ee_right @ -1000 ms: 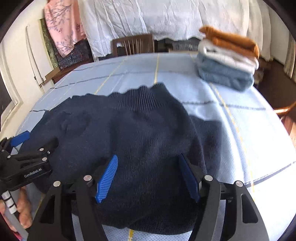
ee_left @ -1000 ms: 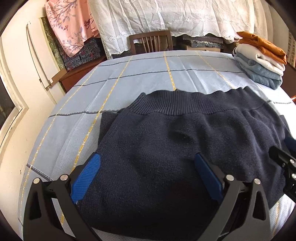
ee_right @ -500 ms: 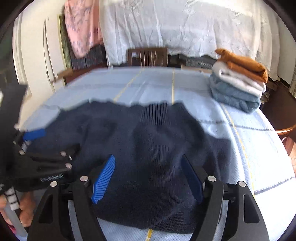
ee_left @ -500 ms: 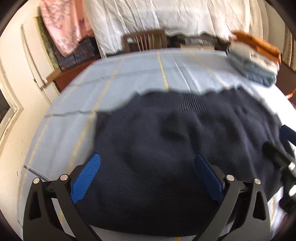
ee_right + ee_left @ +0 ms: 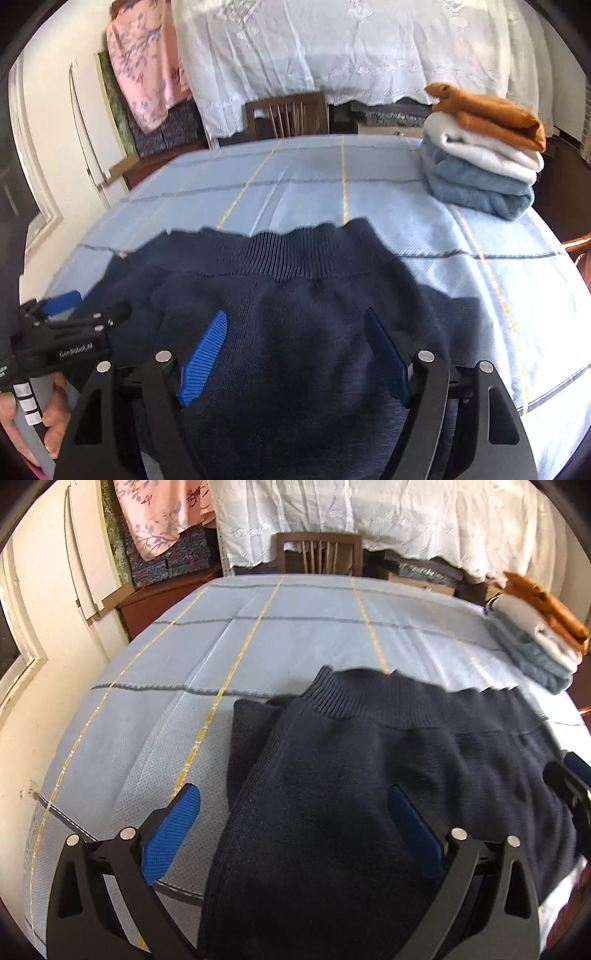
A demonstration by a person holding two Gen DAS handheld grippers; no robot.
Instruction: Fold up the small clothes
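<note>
A dark navy knitted sweater lies folded on the light blue tablecloth, its ribbed hem toward the far side; it also shows in the right wrist view. My left gripper is open, its blue pads spread over the sweater's left near edge. My right gripper is open above the sweater's near right part, holding nothing. The left gripper shows at the left of the right wrist view, held by a hand.
A stack of folded clothes, orange on white on blue, sits at the far right of the table. A wooden chair stands behind the table. White lace cloth and pink floral fabric hang at the back.
Both grippers have pulled back and shifted; the left view now shows more bare tablecloth on the left. The sweater lies about where it was. Both grippers stay open.
</note>
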